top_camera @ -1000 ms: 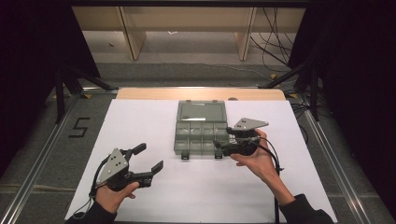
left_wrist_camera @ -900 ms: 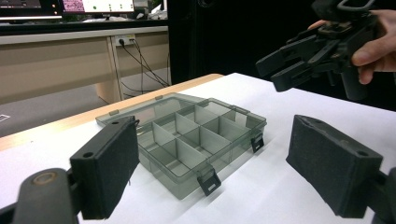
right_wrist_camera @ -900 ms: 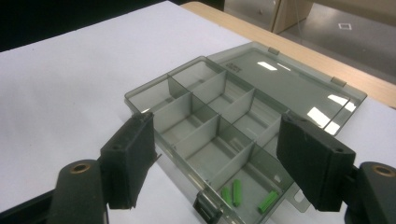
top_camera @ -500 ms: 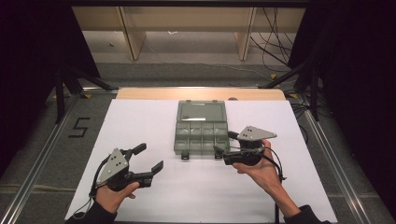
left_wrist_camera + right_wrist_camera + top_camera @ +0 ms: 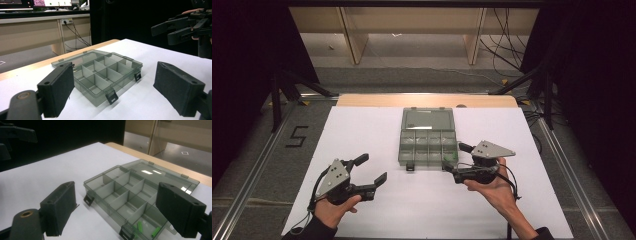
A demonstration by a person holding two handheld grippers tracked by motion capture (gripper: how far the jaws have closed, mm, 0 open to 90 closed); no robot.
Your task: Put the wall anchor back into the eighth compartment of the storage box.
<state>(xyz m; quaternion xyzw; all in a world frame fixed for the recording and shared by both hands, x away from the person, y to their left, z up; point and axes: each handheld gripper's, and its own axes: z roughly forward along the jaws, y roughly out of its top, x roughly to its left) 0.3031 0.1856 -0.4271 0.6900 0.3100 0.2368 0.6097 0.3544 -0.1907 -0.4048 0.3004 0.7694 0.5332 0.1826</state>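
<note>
With small green pieces [image 5: 140,227] already lying in the open smoky-grey plastic compartment box [image 5: 428,145], the right tool [image 5: 451,159] is opening empty beside it while the left tool [image 5: 371,169] is idling spread.

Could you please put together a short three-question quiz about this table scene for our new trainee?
1. True or false: the lid of the compartment box lies folded open on the white table cover.
2. What colour are the small pieces in the corner compartment nearest the right gripper?
A. red
B. green
C. blue
3. Is anything held between the jaws of the left gripper?

Key
1. True: the lid lies flat behind the compartments, on the far side.
2. B: green.
3. No: its jaws stand apart with nothing between them. The right gripper's jaws have just been opening and are bare too.
</note>
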